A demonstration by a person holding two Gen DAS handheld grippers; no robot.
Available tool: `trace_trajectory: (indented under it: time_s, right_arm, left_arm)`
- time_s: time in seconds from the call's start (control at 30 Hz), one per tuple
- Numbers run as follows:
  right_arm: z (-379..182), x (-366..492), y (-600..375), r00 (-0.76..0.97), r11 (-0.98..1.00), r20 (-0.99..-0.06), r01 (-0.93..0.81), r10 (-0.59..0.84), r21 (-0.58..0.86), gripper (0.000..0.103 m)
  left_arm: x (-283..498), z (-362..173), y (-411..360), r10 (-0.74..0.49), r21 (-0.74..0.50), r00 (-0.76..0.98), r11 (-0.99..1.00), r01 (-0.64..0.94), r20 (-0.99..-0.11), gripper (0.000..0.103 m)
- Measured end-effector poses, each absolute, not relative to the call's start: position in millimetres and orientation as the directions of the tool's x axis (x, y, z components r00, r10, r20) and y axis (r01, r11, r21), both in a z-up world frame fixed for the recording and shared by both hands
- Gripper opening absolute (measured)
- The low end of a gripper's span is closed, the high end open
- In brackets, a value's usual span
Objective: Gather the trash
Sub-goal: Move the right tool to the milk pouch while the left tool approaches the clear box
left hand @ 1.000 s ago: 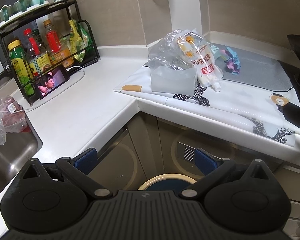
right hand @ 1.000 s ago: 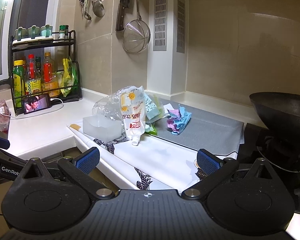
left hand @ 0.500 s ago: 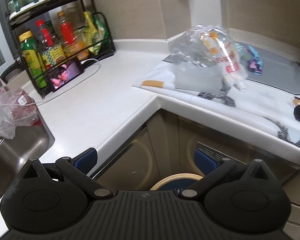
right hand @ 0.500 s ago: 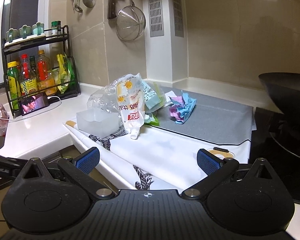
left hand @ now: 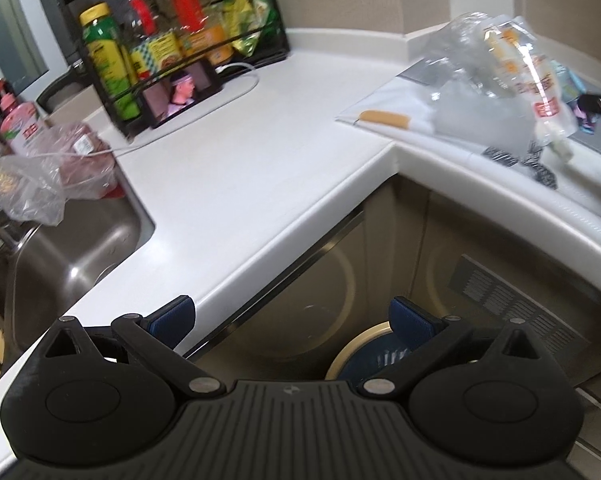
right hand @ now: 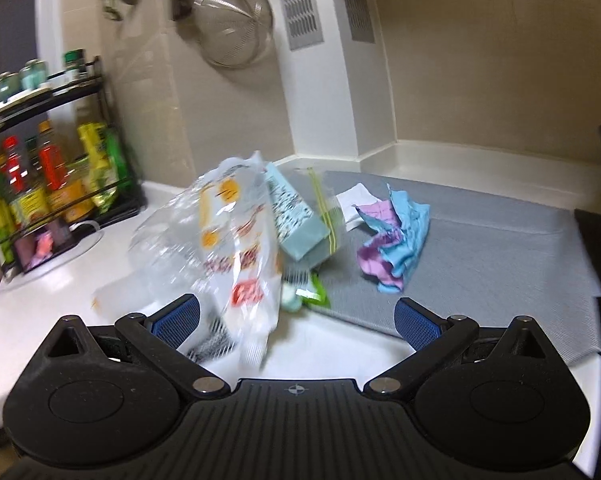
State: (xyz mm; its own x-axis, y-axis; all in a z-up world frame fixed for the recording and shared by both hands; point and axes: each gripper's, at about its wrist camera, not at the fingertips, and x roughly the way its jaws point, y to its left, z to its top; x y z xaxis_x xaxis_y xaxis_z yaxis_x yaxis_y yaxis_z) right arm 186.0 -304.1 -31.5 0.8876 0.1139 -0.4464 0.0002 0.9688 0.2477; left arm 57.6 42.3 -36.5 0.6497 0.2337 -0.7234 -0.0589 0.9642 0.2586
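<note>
A heap of trash lies on the counter: a clear crumpled plastic bag (right hand: 172, 236), a white squeeze pouch with orange print (right hand: 244, 264), a teal carton (right hand: 296, 220), a green wrapper (right hand: 312, 292) and a crumpled pink and blue paper (right hand: 396, 236). My right gripper (right hand: 296, 320) is open just in front of the pouch, nothing between its fingers. My left gripper (left hand: 292, 316) is open, low beside the counter corner, over a bin with a cream rim (left hand: 356, 344) on the floor. The same plastic bag (left hand: 472, 64) and pouch (left hand: 540, 92) show at the upper right.
A black rack of bottles (left hand: 152, 40) and a phone (left hand: 180, 92) stand at the back of the white counter (left hand: 240, 168). A steel sink (left hand: 76, 248) with a bagged item (left hand: 60, 168) is at left. A grey mat (right hand: 500, 256) and hanging strainer (right hand: 232, 28) are nearby.
My right gripper has moved in close to the trash heap, which now fills its view. My left gripper has swung left and nearer the counter corner. Both stay open.
</note>
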Motion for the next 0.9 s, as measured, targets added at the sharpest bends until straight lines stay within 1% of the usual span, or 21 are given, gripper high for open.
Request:
trace_trajectory:
  time_s: [0.13,0.23,0.37,0.47,0.53,0.6,0.67,0.73,0.83,0.9]
  right_arm:
    - [-36.4,224.4,-296.2,0.879,0.965,-0.462,0.011,0.116,0.261,0.103]
    - [-37.4,246.7,-282.8,0.877,0.974,-0.471,0.010,0.101,0.228,0.103]
    - [-45.6,269.3,-262.9,0.861,0.989,-0.506,0.015,0.062,0.145,0.103]
    - [-50.5,272.8,-261.2,0.864,0.990,-0.500,0.005,0.067,0.142,0.103]
    - [-49.9,272.3,-266.6,0.879,0.991,-0.477,0.050,0.017,0.128,0.103]
    - [-49.4,271.9,-282.2,0.886,0.980,-0.463,0.113,-0.025,0.162,0.103]
    - [-51.1,270.2,-302.3,0.888,0.960,-0.459,0.145,-0.019,0.241,0.103]
    - [-52.2,267.7,-316.9,0.894,0.944,-0.448,0.171,-0.029,0.280,0.103]
    - [-55.1,263.7,-333.9,0.901,0.931,-0.432,0.191,-0.041,0.311,0.103]
    - [-58.4,262.2,-345.8,0.907,0.916,-0.421,0.178,-0.011,0.360,0.103]
  left_arm:
    - [60.8,-36.9,50.4,0.268,0.276,0.630,0.957,-0.087,-0.729,0.103]
    - [65.9,-37.0,55.0,0.278,0.275,0.615,0.956,-0.102,-0.738,0.103]
    - [73.7,-37.3,56.6,0.291,0.281,0.604,0.953,-0.114,-0.742,0.103]
    - [79.1,-36.7,53.0,0.291,0.285,0.602,0.952,-0.108,-0.743,0.103]
    - [81.8,-35.2,48.8,0.292,0.290,0.606,0.951,-0.105,-0.740,0.103]
    - [84.5,-33.6,44.3,0.290,0.293,0.611,0.951,-0.098,-0.737,0.103]
    - [89.0,-31.9,38.4,0.287,0.298,0.616,0.951,-0.088,-0.733,0.103]
    - [94.8,-29.6,30.7,0.283,0.306,0.624,0.949,-0.074,-0.728,0.103]
    - [105.8,-25.3,14.4,0.276,0.318,0.639,0.947,-0.052,-0.718,0.103]
    - [114.8,-22.8,4.3,0.271,0.324,0.648,0.945,-0.040,-0.711,0.103]
